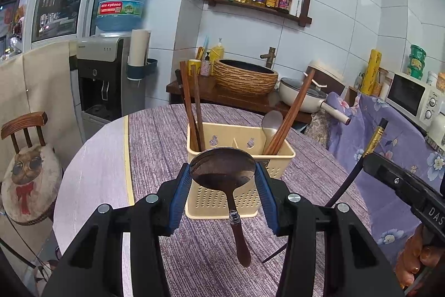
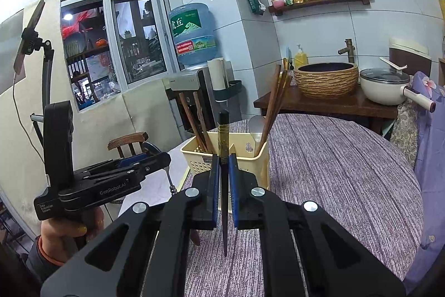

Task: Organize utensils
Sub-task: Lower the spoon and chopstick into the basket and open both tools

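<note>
A cream utensil caddy [image 1: 222, 199] stands on the round table; it holds brown wooden chopsticks [image 1: 192, 107] and a pale spoon [image 1: 271, 121]. My left gripper [image 1: 222, 174] is shut on the bowl of a dark metal spoon [image 1: 222, 166], its wooden handle hanging down in front of the caddy. My right gripper [image 2: 222, 177] is shut on a black chopstick with a gold band [image 2: 223, 138], held upright just before the caddy [image 2: 250, 160]. The right gripper also shows in the left wrist view [image 1: 372, 157], to the right of the caddy. The left gripper shows in the right wrist view [image 2: 155, 155].
The round table has a purple striped cloth [image 2: 333, 157]. A wooden chair with a cat cushion [image 1: 27, 180] stands left. A water dispenser [image 1: 105, 74], a side counter with a woven basin [image 1: 244, 77], a white pan [image 1: 303, 99] and a microwave [image 1: 411, 96] lie behind.
</note>
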A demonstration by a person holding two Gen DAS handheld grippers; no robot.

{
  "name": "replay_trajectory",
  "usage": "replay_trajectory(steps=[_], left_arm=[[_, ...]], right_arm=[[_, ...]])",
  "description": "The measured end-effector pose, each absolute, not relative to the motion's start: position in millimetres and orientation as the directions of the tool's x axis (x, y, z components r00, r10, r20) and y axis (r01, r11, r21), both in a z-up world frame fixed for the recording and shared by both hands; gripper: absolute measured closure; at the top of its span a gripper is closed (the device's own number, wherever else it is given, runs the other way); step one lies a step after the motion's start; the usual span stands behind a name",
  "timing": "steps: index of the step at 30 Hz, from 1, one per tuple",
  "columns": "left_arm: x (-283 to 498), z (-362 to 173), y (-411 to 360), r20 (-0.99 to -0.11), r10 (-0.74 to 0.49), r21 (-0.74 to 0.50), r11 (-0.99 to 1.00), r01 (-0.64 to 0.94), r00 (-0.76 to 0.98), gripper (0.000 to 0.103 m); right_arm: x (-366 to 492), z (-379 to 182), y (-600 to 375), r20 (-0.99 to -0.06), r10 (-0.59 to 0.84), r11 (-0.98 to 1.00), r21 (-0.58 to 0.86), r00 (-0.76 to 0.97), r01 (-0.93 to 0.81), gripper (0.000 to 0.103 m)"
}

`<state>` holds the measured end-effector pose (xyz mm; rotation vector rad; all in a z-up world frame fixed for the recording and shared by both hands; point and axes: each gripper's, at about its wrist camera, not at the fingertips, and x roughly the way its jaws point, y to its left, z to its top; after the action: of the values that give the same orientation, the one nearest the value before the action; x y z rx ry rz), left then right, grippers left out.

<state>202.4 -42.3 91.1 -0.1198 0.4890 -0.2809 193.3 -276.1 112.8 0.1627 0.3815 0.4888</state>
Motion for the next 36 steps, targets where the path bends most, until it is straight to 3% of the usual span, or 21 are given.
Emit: replay_trajectory(steps=[8,16,24,36], left_arm=[[205,149,-33,-0.346,-0.316,-0.183,0.946,0.267,0.883,0.057],[243,207,-32,-0.243,-0.243,-0.169,0.964,0.206,0.939,0.057],[289,168,-48,-0.313,-0.167,-0.109,0.984,0.139,0.935,0.057],[298,102,-54,-0.441,-0.179,-0.104,0.984,0.148,0.880,0.057]], right_arm=[[198,170,-274,-0.247,0.532,0.845,0.226,0.810,-0.485,0.095],[228,242,-260,-0.156,0.489,0.871,0.132,0.858,-0.473,0.095],[283,216,-253,-0.158,0.407,0.911,0.134,0.900,-0.389,0.095],[312,141,-249,-0.294,0.385,0.921,0.175,0.875,-0.347,0.095]])
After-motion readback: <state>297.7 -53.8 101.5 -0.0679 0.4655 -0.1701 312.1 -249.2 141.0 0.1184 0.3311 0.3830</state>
